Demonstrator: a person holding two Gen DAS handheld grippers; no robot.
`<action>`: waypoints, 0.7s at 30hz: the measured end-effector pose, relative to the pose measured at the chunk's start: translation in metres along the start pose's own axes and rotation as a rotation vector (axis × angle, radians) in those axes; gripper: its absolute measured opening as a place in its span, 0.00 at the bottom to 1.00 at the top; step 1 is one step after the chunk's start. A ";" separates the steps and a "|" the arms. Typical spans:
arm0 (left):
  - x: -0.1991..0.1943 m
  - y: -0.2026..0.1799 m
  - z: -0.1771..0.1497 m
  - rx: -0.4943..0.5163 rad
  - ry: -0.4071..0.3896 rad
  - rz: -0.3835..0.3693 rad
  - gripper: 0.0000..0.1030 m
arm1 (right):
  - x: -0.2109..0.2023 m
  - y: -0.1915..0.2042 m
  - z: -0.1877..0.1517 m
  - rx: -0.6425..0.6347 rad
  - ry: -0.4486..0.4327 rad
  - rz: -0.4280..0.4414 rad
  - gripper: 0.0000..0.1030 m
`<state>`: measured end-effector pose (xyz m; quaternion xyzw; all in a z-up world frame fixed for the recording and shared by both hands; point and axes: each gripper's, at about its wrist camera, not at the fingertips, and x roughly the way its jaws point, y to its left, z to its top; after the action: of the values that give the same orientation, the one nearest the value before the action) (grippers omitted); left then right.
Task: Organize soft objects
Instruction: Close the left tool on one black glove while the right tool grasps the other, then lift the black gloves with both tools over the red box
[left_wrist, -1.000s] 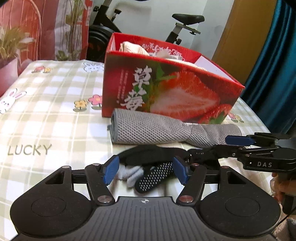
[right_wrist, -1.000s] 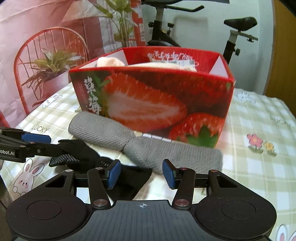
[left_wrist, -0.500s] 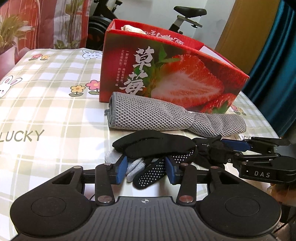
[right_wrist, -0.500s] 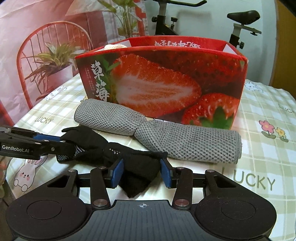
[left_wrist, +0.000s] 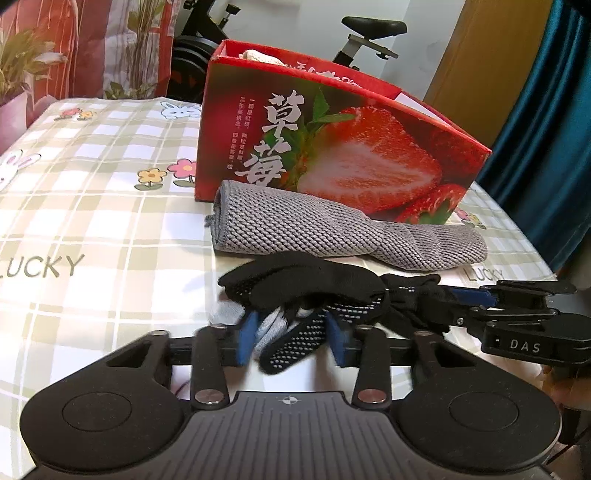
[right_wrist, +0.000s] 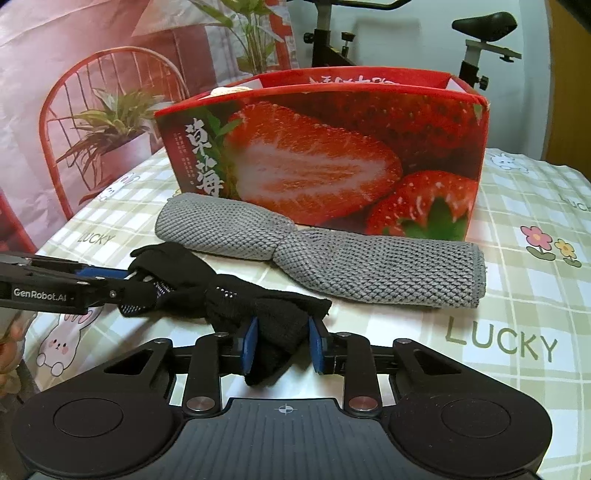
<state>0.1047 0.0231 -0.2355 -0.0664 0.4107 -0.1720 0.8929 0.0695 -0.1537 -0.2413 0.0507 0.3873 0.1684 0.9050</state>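
Two tongs: both on the black gloves, one at each end of the bundle.
Left tongs (left_wrist: 291, 338): jaws have just been closing; the blue pads now flank the grey and dotted glove fingers, which fill the gap. Pads look to be pressing the fabric, though blur at the pads leaves the firmness of the grip unsure.
Right tongs (right_wrist: 282, 343): jaws have just been closing too; the black cuff end sits bunched between the pads and droops below them, so it reads as pinched.
Gloves (left_wrist: 314, 284): on the desk (left_wrist: 103, 206), just in front of the towel, nearer the cameras than the box. Fingers lie toward the left tongs, cuffs toward the right.
Long axis: the bundle runs from one pair of tongs to the other, roughly parallel to the box's front wall.
Key relation: the gloves lie directly between both pairs of tongs, neither hand nearer than the other; the box opening is beyond and above them, past the towel.
Towel (right_wrist: 332, 254): grey, mesh-knit, twisted in the middle, lying along the foot of the box, touching or nearly touching its front wall.
Box (right_wrist: 332, 155): red strawberry carton, open at the top, a pale soft item already showing inside at its left end.
Judged next: lift both ends together and carry the gloves over the towel into the box.
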 end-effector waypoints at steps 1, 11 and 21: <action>0.000 0.001 -0.001 -0.008 0.004 -0.010 0.18 | 0.000 0.001 0.000 0.000 -0.001 0.007 0.23; -0.013 -0.005 0.001 0.004 -0.045 -0.032 0.13 | -0.015 0.006 0.007 -0.018 -0.053 0.025 0.13; -0.046 -0.025 0.043 0.058 -0.183 -0.070 0.13 | -0.052 0.003 0.049 -0.044 -0.204 0.016 0.13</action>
<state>0.1029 0.0157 -0.1681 -0.0701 0.3195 -0.2082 0.9218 0.0704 -0.1665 -0.1715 0.0506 0.2888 0.1782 0.9393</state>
